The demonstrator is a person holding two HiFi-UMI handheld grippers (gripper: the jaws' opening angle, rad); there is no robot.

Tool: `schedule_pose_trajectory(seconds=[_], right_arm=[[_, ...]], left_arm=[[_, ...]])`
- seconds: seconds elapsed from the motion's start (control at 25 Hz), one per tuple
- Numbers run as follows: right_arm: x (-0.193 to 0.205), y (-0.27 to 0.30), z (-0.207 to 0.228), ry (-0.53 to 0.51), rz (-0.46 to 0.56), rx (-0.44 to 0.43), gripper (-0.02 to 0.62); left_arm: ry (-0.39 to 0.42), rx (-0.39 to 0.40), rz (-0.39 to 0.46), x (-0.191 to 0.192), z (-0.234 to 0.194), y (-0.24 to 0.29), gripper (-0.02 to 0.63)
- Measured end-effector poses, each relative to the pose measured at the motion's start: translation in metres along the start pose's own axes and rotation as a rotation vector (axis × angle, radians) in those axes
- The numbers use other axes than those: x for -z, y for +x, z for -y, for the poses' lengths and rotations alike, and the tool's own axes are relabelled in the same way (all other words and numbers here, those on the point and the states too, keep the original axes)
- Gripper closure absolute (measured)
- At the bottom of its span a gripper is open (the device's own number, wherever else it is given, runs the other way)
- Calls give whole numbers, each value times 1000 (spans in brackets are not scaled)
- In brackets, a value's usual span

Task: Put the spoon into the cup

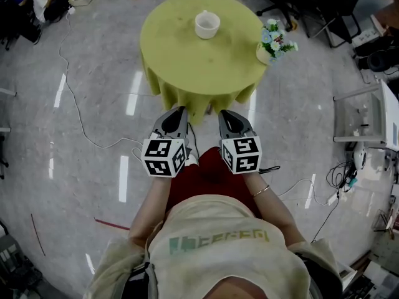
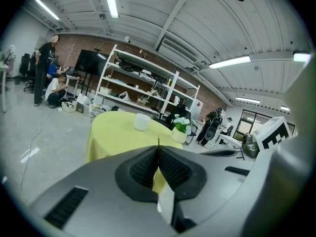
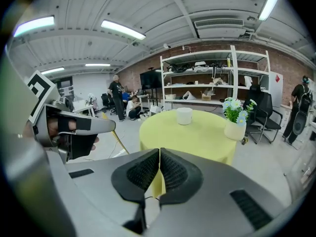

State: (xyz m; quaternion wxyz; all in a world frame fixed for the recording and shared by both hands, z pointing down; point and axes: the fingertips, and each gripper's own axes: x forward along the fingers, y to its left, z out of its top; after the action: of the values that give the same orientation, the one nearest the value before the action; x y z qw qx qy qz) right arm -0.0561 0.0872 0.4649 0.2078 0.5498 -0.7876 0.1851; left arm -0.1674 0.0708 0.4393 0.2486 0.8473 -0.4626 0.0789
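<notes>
Left gripper [image 1: 181, 109] is clenched, its two ribbed pads pressed flat together in its own view [image 2: 158, 152] with nothing that can be made out between them. The right gripper [image 1: 222, 113] is clenched in the same way, pads meeting along one thin seam [image 3: 160, 154]. From the head view the two are held side by side, close in front of the person's torso, over the grey floor [image 1: 93, 104] and just short of the near edge of the round table [image 1: 199, 67], with their tips pointing toward it. A yellow-green cloth covers the table and hangs down its sides. The white cup [image 1: 207, 24] stands upright on the far part of the tabletop, well apart from both grippers and roughly in line with the gap between them. In the left gripper view the cup [image 2: 141, 122] shows above the jaws and a little to their left; in the right gripper view it [image 3: 184, 116] sits above and slightly to their right. A small pot of flowers [image 1: 268, 50] stands at the table's right edge, apart from the cup.
</notes>
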Motion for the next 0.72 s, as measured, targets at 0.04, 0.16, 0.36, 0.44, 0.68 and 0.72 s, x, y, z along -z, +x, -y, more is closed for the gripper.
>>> schedule_pose_trajectory(seconds=[0.04, 0.16, 0.36, 0.44, 0.68, 0.72], right_arm=[[-1, 0, -1, -3, 4, -3, 558], [-5, 2, -6, -10, 12, -13, 558], [-12, 6, -12, -17, 25, -25, 558], [-14, 9, -13, -19, 24, -28, 558], [-18, 18, -1, -11, 27, -24, 558], [-19, 20, 2, -9, 26, -23, 558]], left_arm=[[0, -4, 2, 0, -1, -1, 581], [4, -15, 4, -1, -4, -5, 581], [10, -25, 16, -8, -9, -8, 581], [12, -25, 18, -11, -11, -6, 581], [12, -24, 19, -19, -13, 8, 581], [10, -24, 20, -21, -12, 11, 581]])
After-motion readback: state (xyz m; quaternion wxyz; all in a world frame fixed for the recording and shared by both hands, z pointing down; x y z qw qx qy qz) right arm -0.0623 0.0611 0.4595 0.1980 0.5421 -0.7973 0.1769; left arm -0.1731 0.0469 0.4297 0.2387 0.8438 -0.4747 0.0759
